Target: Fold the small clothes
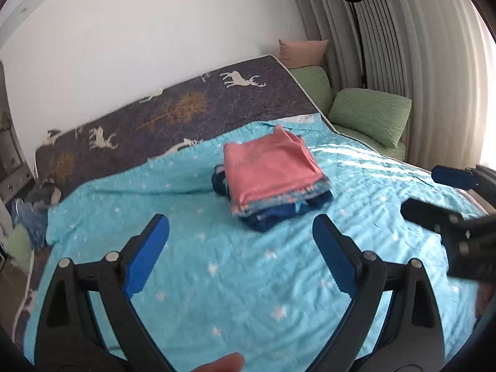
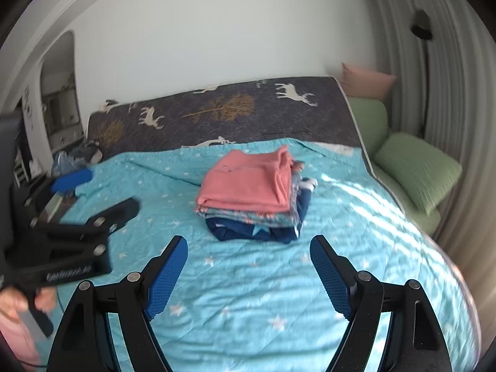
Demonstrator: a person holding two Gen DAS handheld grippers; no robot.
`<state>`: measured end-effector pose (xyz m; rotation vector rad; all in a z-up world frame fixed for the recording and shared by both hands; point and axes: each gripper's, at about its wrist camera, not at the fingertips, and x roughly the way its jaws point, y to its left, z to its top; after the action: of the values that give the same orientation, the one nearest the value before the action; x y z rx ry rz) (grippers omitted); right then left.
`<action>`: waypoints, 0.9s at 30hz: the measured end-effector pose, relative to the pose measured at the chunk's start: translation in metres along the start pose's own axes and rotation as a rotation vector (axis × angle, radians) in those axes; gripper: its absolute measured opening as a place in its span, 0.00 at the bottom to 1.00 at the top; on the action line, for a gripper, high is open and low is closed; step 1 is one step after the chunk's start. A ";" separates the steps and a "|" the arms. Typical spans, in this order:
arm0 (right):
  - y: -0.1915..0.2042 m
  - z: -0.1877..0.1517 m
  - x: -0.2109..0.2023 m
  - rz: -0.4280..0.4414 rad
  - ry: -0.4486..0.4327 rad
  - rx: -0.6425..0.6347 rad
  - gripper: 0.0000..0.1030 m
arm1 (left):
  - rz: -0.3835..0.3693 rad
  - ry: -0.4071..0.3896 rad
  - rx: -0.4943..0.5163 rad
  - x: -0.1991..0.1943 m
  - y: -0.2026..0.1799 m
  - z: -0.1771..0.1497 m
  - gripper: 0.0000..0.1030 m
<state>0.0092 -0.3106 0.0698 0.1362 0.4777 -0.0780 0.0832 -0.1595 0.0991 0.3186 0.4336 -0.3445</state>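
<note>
Folded clothes (image 2: 254, 195) sit stacked mid-bed, pink top uppermost, and we've got both the left gripper (image 1: 240, 254) and right gripper (image 2: 248, 276) spread wide, empty, above the turquoise star quilt (image 2: 248, 303); beyond, green cushions (image 2: 418, 170).

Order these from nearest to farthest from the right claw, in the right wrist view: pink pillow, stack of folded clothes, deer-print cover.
1. stack of folded clothes, straight ahead of the right claw.
2. deer-print cover, behind the stack.
3. pink pillow, far right corner.

Folded stack (image 1: 272, 176) on quilt (image 1: 217, 279) — mid-bed
</note>
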 end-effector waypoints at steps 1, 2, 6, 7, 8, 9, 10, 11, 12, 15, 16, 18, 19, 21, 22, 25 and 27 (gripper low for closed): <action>-0.001 -0.003 -0.004 -0.007 0.001 0.016 0.81 | -0.013 0.003 -0.018 -0.007 0.001 -0.006 0.91; -0.003 -0.007 -0.009 -0.017 0.004 0.034 0.81 | -0.017 0.003 -0.033 -0.013 0.002 -0.011 0.91; -0.005 -0.019 -0.026 -0.058 0.012 0.079 0.81 | -0.026 -0.011 -0.052 -0.034 0.004 -0.025 0.91; -0.004 -0.019 -0.029 -0.065 0.009 0.082 0.81 | -0.028 -0.013 -0.050 -0.037 0.003 -0.027 0.91; -0.003 -0.021 -0.032 -0.072 0.004 0.085 0.81 | -0.030 -0.018 -0.049 -0.041 0.002 -0.029 0.91; -0.001 -0.021 -0.034 -0.080 -0.002 0.087 0.82 | -0.030 -0.021 -0.048 -0.044 0.002 -0.031 0.91; 0.002 -0.022 -0.037 -0.084 -0.005 0.086 0.82 | -0.030 -0.023 -0.050 -0.046 0.002 -0.032 0.91; 0.004 -0.023 -0.039 -0.083 -0.007 0.083 0.82 | -0.030 -0.022 -0.053 -0.048 0.002 -0.034 0.91; 0.007 -0.025 -0.041 -0.081 -0.009 0.078 0.83 | -0.033 -0.019 -0.057 -0.051 0.002 -0.035 0.91; 0.015 -0.028 -0.046 -0.072 -0.013 0.058 0.83 | -0.040 -0.012 -0.063 -0.056 0.003 -0.038 0.91; 0.017 -0.029 -0.047 -0.071 -0.015 0.053 0.83 | -0.034 -0.012 -0.064 -0.060 0.001 -0.040 0.91; 0.020 -0.030 -0.047 -0.068 -0.016 0.043 0.83 | -0.025 -0.010 -0.064 -0.062 0.001 -0.042 0.91; 0.021 -0.030 -0.048 -0.067 -0.015 0.040 0.83 | -0.024 -0.008 -0.063 -0.062 0.000 -0.043 0.91; 0.021 -0.032 -0.048 -0.064 -0.009 0.039 0.83 | -0.023 -0.004 -0.067 -0.062 -0.001 -0.044 0.91; 0.021 -0.033 -0.048 -0.063 -0.008 0.040 0.83 | -0.023 -0.001 -0.068 -0.062 -0.001 -0.044 0.91; 0.018 -0.033 -0.048 -0.060 -0.006 0.046 0.83 | -0.023 0.007 -0.067 -0.060 -0.004 -0.045 0.91; 0.018 -0.033 -0.047 -0.059 -0.008 0.046 0.83 | -0.024 0.012 -0.065 -0.058 -0.005 -0.045 0.91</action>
<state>-0.0459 -0.2858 0.0646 0.1670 0.4726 -0.1477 0.0160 -0.1323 0.0864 0.2526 0.4596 -0.3511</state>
